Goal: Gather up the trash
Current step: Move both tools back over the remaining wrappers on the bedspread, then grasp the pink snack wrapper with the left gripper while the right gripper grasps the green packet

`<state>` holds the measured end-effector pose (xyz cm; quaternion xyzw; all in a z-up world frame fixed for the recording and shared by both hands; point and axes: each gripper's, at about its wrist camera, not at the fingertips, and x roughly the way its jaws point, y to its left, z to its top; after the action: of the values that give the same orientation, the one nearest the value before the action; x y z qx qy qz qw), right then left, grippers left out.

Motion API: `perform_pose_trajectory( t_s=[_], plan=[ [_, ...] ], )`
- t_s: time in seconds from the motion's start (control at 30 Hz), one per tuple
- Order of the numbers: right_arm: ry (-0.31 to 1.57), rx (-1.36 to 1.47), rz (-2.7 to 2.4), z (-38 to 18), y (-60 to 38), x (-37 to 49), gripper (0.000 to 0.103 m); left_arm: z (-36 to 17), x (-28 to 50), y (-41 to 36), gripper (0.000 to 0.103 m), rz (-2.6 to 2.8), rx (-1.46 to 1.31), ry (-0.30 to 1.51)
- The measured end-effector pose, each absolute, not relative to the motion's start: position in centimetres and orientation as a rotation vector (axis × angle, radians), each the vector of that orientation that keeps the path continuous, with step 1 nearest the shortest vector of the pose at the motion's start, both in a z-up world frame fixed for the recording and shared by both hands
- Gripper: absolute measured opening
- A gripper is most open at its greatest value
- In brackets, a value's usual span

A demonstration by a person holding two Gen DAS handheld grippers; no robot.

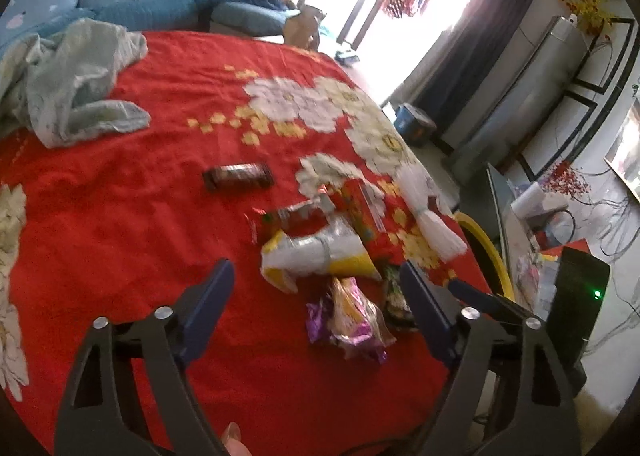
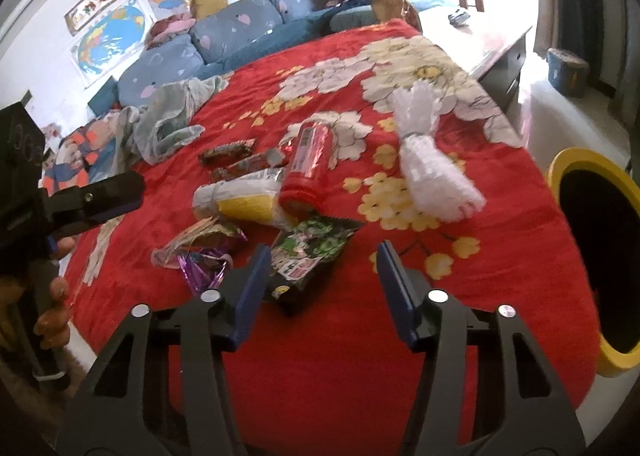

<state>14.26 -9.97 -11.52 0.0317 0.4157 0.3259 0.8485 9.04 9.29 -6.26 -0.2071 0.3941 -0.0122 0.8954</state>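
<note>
A heap of snack wrappers lies on the red flowered blanket (image 2: 460, 256), with the yellow-and-white bag (image 2: 244, 197) at its middle. Just beside that bag are the red tube (image 2: 306, 171), a purple wrapper (image 1: 348, 316) and a green-black packet (image 2: 308, 256). The left gripper (image 1: 316, 280) hangs wide above the purple wrapper; the right gripper (image 2: 320, 260) stands half-open over the packet, holding nothing. The yellow-rimmed bin (image 2: 576, 167) stands well apart.

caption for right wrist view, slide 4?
Right gripper open above a green wrapper amid trash on a red blanket, yellow-rimmed bin alongside.
</note>
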Motion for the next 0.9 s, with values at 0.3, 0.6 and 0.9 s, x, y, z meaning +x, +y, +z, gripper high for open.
perform_pose_trajectory(
  t_s=[0.3, 0.6, 0.9],
  plan=[
    [0.934, 0.078, 0.726, -13.0, -9.3, 14.5, 0.034, -7.8, 9.7, 6.6, 0.065, -0.115, -0.409, 0.893],
    [0.948, 0.087, 0.756, -13.3, -9.3, 14.5, 0.013, -9.5, 10.4, 6.2, 0.031, -0.127, -0.425, 0.939],
    [0.906, 0.087, 0.749, -12.2, -10.1, 14.3, 0.007, -8.2, 10.0, 6.7, 0.027, -0.133, -0.444, 0.885]
  ],
)
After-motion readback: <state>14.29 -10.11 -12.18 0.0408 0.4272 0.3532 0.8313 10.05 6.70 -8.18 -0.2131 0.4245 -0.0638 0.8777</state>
